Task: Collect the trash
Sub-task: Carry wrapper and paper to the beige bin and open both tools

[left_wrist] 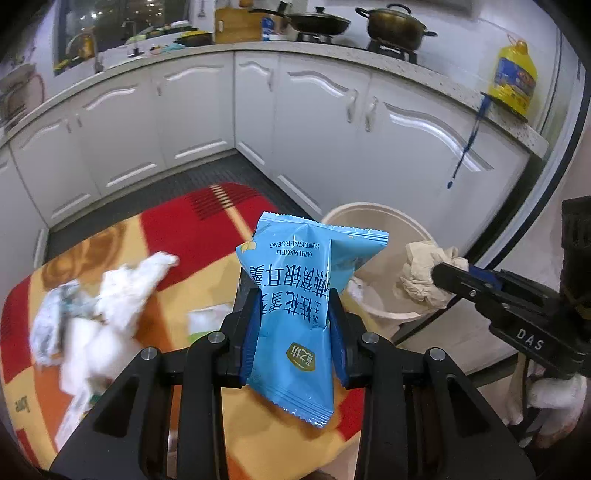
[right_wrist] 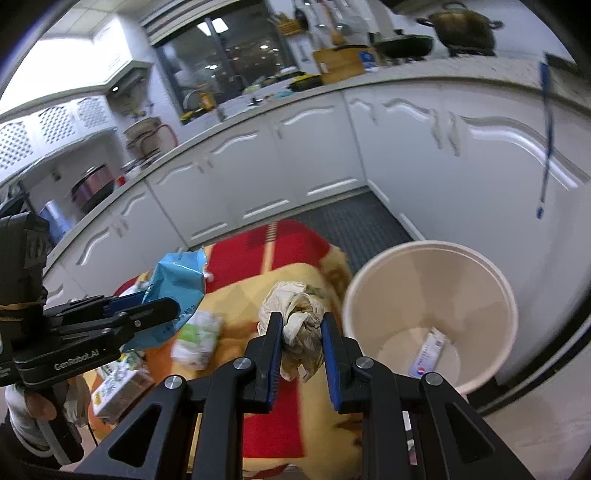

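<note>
left gripper (left_wrist: pixel 293 325) clamped on blue snack packet (left_wrist: pixel 306 291), right gripper (right_wrist: pixel 302 334) pinched crumpled beige tissue (right_wrist: pixel 295 314) beside cream bin (right_wrist: pixel 480 295), white tissues (left_wrist: pixel 107 295) lay on red-yellow blanket (left_wrist: pixel 207 229)

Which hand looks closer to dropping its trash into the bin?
Probably the right. The right gripper holds the crumpled tissue beside the bin rim. The left gripper holds the blue wrapper over the blanket, farther from the bin.

home kitchen | white cabinets (left_wrist: pixel 192 110) | pots (left_wrist: pixel 393 26) on stove | cutting board (left_wrist: pixel 236 24) on counter
</note>
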